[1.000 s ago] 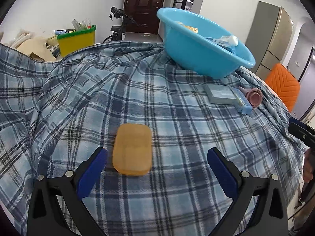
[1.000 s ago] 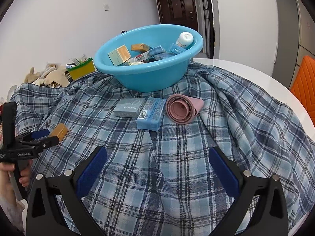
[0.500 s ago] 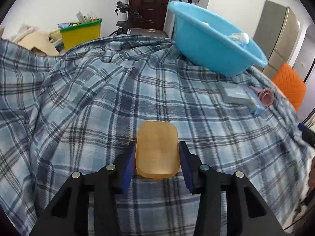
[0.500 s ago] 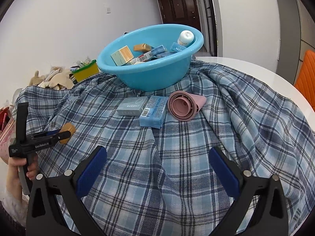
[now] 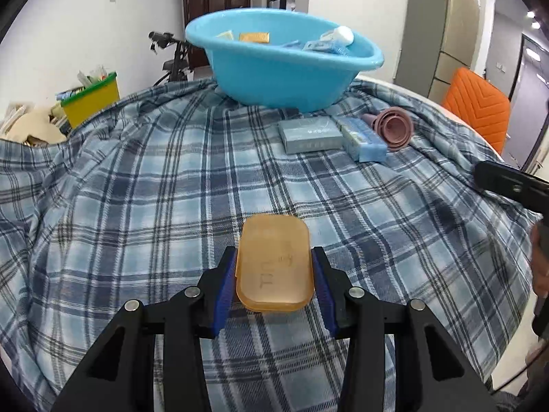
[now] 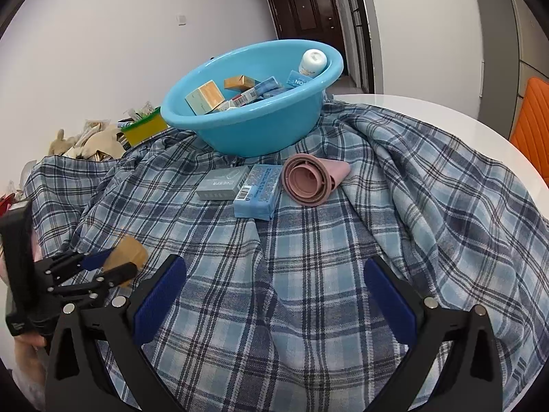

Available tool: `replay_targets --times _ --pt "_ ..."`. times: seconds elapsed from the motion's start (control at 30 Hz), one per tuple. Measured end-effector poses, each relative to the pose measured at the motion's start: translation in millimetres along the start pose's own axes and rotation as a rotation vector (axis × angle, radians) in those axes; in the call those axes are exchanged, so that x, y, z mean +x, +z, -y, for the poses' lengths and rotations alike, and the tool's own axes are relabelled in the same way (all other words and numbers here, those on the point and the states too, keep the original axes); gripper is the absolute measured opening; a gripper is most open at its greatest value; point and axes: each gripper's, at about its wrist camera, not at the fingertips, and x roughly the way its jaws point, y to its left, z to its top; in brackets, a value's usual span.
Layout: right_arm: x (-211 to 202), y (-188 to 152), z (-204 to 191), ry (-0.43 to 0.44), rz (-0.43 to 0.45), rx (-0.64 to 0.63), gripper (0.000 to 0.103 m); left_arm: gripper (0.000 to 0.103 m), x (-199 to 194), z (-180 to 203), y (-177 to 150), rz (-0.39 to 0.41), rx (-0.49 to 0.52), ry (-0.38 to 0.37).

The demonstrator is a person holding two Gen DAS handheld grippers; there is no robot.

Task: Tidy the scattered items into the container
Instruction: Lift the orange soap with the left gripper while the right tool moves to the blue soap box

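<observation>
My left gripper [image 5: 274,276] is shut on an orange soap box [image 5: 274,262] and holds it just above the plaid cloth; both also show in the right wrist view [image 6: 125,252]. The blue basin [image 5: 274,79] stands at the far side with several boxes and a white bottle inside [image 6: 254,103]. A grey box [image 5: 308,135], a light blue box [image 5: 363,139] and a pink collapsible funnel [image 5: 394,125] lie on the cloth in front of the basin. My right gripper [image 6: 274,298] is open and empty, low over the cloth, near side of those items.
The plaid cloth [image 6: 429,189] covers a round white table [image 6: 429,110]. An orange chair [image 5: 475,106] stands to the right. A yellow-green bin [image 5: 91,98] and a bicycle sit beyond the table's far left.
My left gripper closed around the orange soap box, then lifted it slightly and turned toward the basin. My right gripper stayed open and shifted little.
</observation>
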Motion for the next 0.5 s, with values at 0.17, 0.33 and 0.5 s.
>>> replay_targets --times 0.17,0.33,0.5 --pt "-6.3 -0.2 11.5 -0.014 0.006 0.031 0.103 0.072 5.2 -14.0 6.3 0.004 -0.062 -0.023" --pt "-5.9 -0.9 16.9 -0.022 0.001 0.051 0.103 0.078 8.5 -8.4 7.0 -0.012 -0.016 0.004" --pt "-2.9 -0.8 17.4 -0.018 -0.010 0.054 0.103 0.045 9.0 6.2 4.8 -0.030 0.044 0.062"
